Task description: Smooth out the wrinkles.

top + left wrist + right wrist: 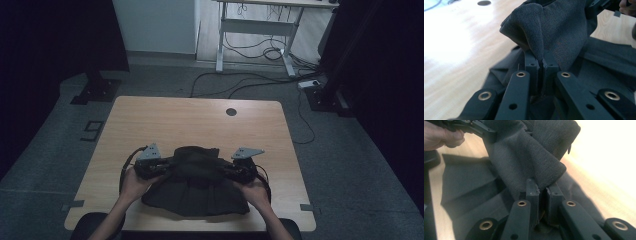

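Both grippers, left gripper (541,66) and right gripper (542,191), clamp raised folds of the dark garment (200,185); soft, limp knit, best gripped at opposite edges.

Matt dark knit garment (564,32), pale smooth wood-grain table (200,120), black plastic jaws

The high view is dim with dark corners, while glare whitens the table (451,42) in both gripper views and the near jaws blur.
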